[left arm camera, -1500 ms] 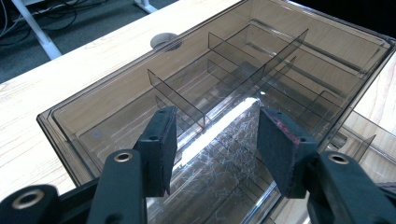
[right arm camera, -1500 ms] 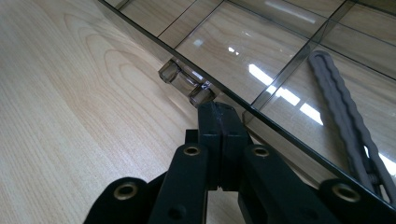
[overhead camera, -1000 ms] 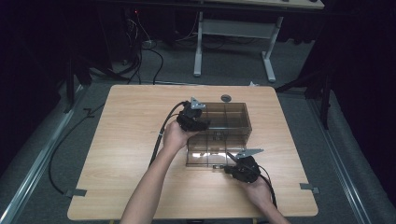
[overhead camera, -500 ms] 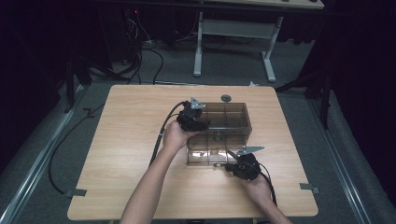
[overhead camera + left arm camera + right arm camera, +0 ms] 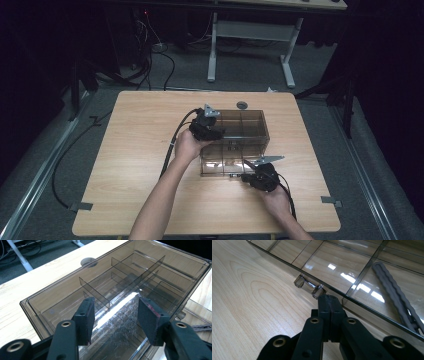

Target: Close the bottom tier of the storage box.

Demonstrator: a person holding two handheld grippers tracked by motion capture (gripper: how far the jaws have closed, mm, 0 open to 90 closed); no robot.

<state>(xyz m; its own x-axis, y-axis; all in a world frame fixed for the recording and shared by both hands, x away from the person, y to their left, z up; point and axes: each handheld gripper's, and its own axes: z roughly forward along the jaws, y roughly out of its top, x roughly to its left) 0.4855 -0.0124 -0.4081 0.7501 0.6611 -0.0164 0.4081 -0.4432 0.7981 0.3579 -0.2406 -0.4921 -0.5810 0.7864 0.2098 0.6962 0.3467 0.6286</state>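
Observation:
A smoky clear plastic organiser box [image 5: 247, 127] with thin dividers [image 5: 125, 277] stands at the middle of the wooden table [image 5: 140, 150]. Its lid [image 5: 220, 162] lies folded out flat toward me. My left gripper [image 5: 216, 132] is at the box's left end; its jaws [image 5: 116, 320] stand apart over the scratched near wall, with the pads touching nothing. My right gripper [image 5: 240, 176] rests low at the lid's front edge. It [image 5: 329, 300] is shut with nothing between the pads, its tip right by the clear latch tabs [image 5: 310, 287]. A grey ridged strip [image 5: 390, 282] shows through the lid.
A round grommet hole [image 5: 242, 105] sits in the table behind the box. Black cables [image 5: 170, 150] trail from the grippers across the tabletop and onto the floor at left. Another desk's white legs [image 5: 212, 50] stand beyond the far edge.

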